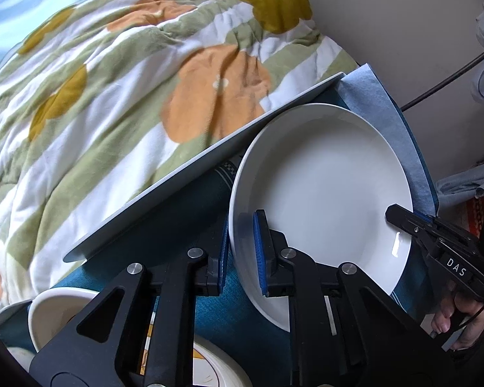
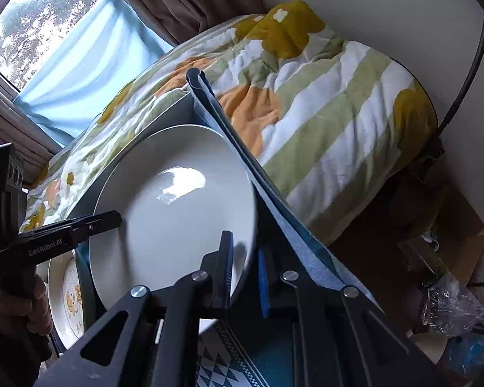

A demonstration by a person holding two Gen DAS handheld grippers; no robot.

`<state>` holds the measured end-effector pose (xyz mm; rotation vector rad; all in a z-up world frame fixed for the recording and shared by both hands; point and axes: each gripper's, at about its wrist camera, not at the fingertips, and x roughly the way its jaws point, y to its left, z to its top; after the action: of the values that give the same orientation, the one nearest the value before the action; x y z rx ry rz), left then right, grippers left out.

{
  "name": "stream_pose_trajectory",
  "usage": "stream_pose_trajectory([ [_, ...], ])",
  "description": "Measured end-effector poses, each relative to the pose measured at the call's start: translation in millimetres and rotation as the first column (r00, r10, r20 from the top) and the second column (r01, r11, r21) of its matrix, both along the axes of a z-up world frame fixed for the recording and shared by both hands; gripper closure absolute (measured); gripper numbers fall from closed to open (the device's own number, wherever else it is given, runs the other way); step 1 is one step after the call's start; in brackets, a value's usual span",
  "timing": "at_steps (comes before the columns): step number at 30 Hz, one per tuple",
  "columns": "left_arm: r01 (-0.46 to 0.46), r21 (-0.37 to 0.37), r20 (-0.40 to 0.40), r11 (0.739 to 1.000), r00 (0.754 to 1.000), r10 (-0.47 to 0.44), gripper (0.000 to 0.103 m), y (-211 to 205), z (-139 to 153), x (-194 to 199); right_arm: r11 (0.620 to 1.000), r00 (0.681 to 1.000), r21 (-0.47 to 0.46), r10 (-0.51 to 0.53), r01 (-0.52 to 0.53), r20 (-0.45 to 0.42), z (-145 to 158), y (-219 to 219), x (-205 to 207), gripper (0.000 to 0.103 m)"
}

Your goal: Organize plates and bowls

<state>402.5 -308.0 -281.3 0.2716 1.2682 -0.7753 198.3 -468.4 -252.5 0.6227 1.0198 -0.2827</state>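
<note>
Beside a quilted bed (image 1: 145, 96), a cloth-covered bench (image 1: 177, 225) is carrying the white plate (image 1: 322, 177). Left claw (image 1: 242, 254) and right claw (image 2: 243, 277) are each clamping opposite rims, so lifting is starting; next, both must rise evenly. Housings are reading "DAS" and "GenRobot.AI".

My own linkage hides the near rim of the white plate (image 1: 322, 174); beside it, a bowl (image 1: 55, 309) and a printed plate (image 2: 66, 300) stay half-covered.
</note>
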Motion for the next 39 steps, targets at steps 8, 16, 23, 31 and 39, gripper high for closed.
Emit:
stream_pose_trajectory([
  [8,-0.02,-0.015,0.066,1.0,0.998,0.021,0.09,5.3,27.1,-8.9,1.0,0.999,0.015,0.021,-0.022,0.042,14.4,-2.9,-2.0,0.09],
  [16,-0.082,-0.041,0.128,0.996,0.988,0.086,0.09,34.5,74.3,-39.3,0.998,0.992,-0.02,0.068,-0.067,0.104,52.5,13.6,-14.9,0.09],
  [23,-0.177,-0.081,0.151,0.981,0.971,0.187,0.09,94.9,115.5,-88.1,0.988,0.977,-0.043,0.151,-0.146,0.149,91.9,52.4,-39.4,0.09],
  [31,-0.269,-0.096,0.194,0.958,0.939,0.283,0.09,188.2,142.2,-173.9,0.96,0.948,-0.07,0.279,-0.271,0.153,123.4,126.2,-84.2,0.09],
  [39,-0.376,-0.082,0.192,0.923,0.903,0.384,0.09,267.6,132.0,-246.8,0.915,0.907,-0.058,0.403,-0.399,0.124,118.3,192.9,-121.2,0.09],
])
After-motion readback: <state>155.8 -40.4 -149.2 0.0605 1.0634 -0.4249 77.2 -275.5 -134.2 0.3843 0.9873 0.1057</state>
